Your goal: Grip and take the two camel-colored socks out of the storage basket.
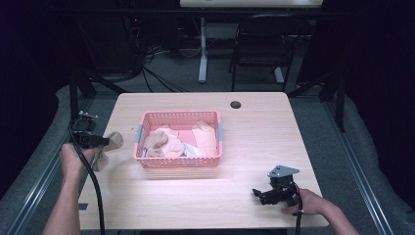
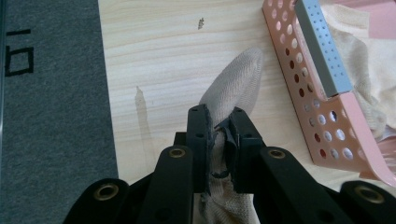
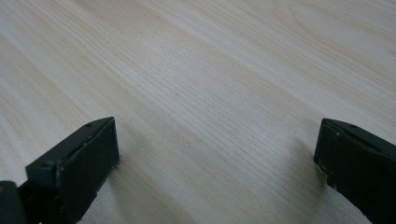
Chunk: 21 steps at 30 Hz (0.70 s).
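- Left gripper (image 1: pixel 105 142), at the left edge of the high view, has its jaws clamped narrow on a beige sock (image 2: pixel 236 84); the sock's toe pokes out beyond the pads above the wooden table (image 1: pixel 254 132)
- Black marking on the grey floor strip at upper left of the left gripper view cannot be read for sure
- Right gripper (image 1: pixel 259 195), lower right of the high view, rests on the table with jaws wide apart and bare wood between them
- Pink perforated basket (image 1: pixel 178 161) sits mid-frame, just right of the held sock, with more pale socks (image 1: pixel 164 142) heaped inside
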Tool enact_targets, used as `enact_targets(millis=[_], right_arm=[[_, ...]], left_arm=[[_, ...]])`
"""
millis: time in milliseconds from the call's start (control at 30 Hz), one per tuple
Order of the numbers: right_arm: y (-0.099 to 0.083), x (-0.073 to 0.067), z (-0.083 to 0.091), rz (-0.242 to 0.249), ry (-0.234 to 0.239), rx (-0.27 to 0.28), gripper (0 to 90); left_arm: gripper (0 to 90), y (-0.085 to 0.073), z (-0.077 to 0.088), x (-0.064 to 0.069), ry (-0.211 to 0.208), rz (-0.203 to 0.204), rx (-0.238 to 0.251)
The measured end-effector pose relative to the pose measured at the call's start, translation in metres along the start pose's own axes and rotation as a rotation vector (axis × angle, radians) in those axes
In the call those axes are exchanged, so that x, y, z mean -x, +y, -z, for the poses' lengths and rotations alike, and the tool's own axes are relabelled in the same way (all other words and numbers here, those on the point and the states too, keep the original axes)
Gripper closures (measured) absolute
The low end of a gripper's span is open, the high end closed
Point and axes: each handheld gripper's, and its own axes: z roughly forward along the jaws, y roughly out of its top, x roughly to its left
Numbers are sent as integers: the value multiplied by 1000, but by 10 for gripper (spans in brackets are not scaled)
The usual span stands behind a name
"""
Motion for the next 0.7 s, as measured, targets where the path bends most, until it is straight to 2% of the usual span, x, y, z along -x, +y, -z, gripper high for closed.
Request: enact_targets(millis=[100, 167, 300, 400, 467, 533, 567, 600, 700], right_arm=[[0, 0, 0, 2, 2, -2, 0], [0, 0, 0, 2, 3, -2, 0], [0, 0, 0, 2, 3, -1, 0], [0, 0, 0, 1, 3, -2, 0], [0, 0, 0, -1, 2, 1, 0], [0, 0, 0, 0, 2, 0, 0], [0, 0, 0, 0, 2, 0, 0], [0, 0, 0, 0, 3, -1, 0], [0, 0, 0, 0, 2, 0, 0]], left_arm=[[805, -3, -9, -1, -3, 7, -10], [805, -7, -22, -2, 3, 11, -20], [805, -19, -48, -4, 17, 11, -87], [804, -29, -63, -6, 34, 30, -108], [793, -32, -68, -6, 42, 29, -115], [702, -34, -67, -8, 20, 43, -102], [596, -33, -62, -9, 20, 54, -97], [489, -31, -56, -10, 11, 58, -75], [332, -24, -32, -7, -7, 58, -10]])
